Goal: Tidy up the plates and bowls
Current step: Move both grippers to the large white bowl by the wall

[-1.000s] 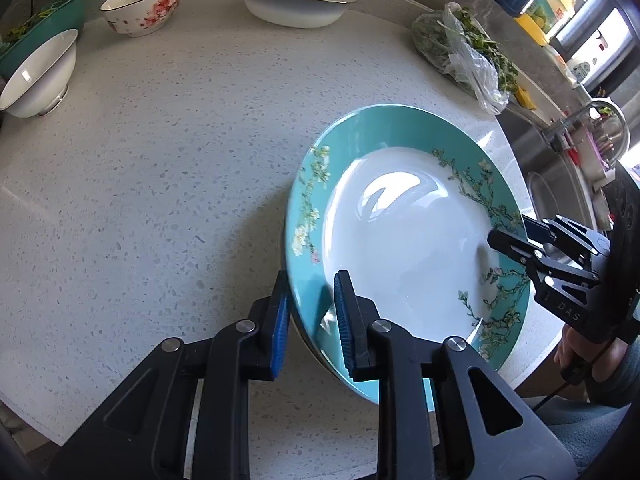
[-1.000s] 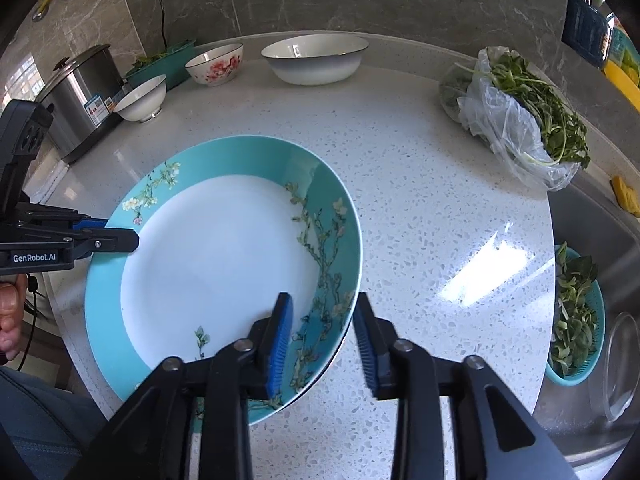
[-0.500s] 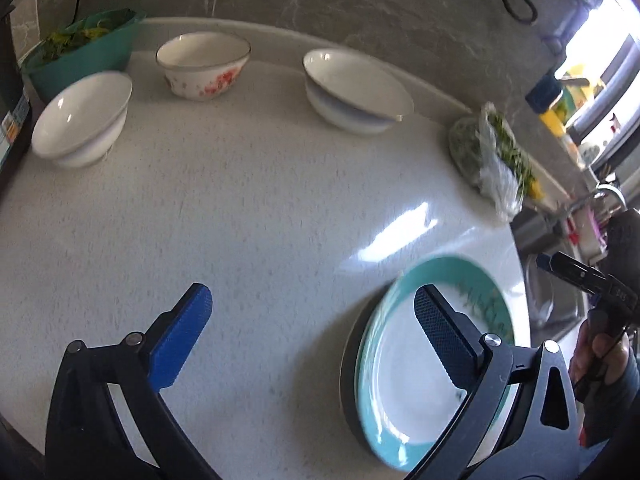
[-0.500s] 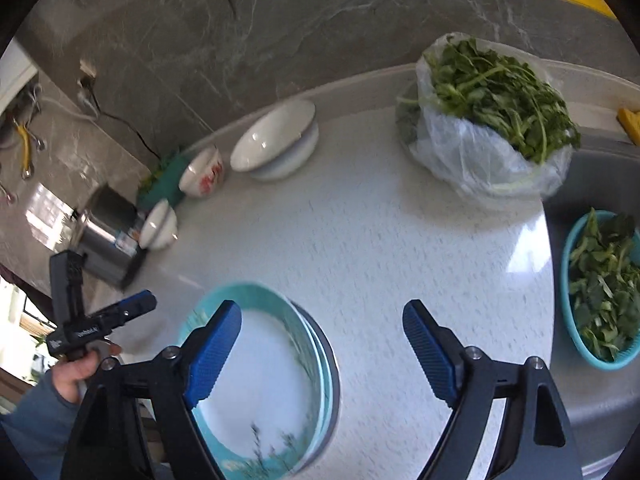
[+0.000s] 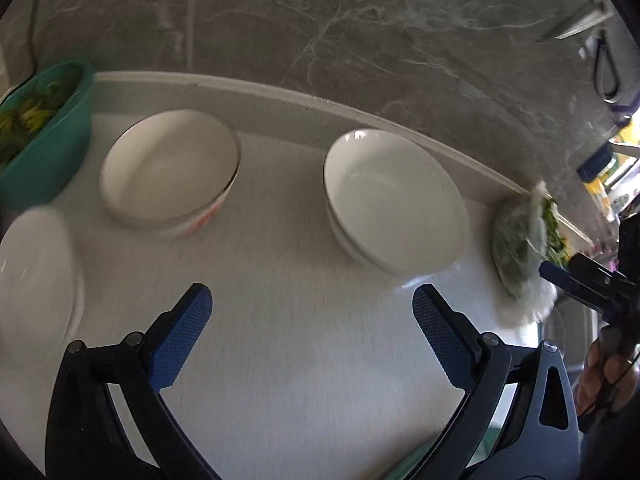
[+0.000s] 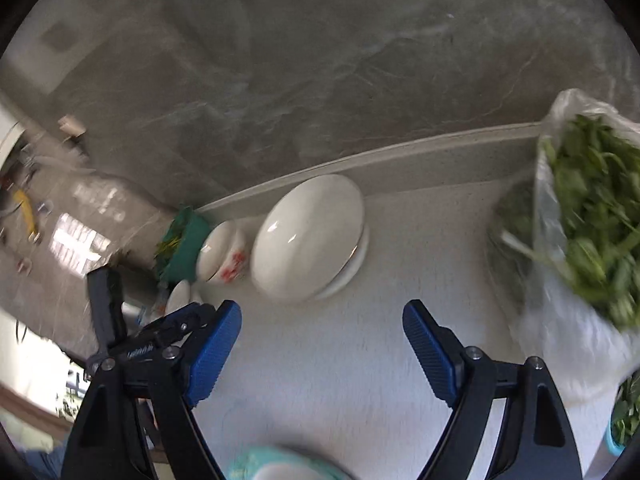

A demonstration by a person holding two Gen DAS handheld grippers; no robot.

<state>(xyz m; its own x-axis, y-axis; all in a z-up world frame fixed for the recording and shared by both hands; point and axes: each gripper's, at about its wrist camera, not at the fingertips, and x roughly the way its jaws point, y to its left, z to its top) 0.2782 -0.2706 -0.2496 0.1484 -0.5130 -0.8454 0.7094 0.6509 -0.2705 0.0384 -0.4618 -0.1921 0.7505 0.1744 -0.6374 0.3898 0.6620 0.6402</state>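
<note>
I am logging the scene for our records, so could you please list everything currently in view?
large bowl: one, white, back of the counter, right of centre
flowered bowl: one, white with red pattern, back left
plain bowl: one, white, left edge, blurred
tub of greens: one, teal, far left by the wall
bag of greens: one, clear plastic, right
basket of greens: one, teal, lower right edge
plate: one, teal rim, near edge
counter: one, pale speckled
left tongs: open, empty
right tongs: open, empty
hand: one, on the right tongs' handle

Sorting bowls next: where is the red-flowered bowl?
In the left wrist view, the red-flowered bowl sits back left on the counter, between the green basin and the large white bowl.
</note>
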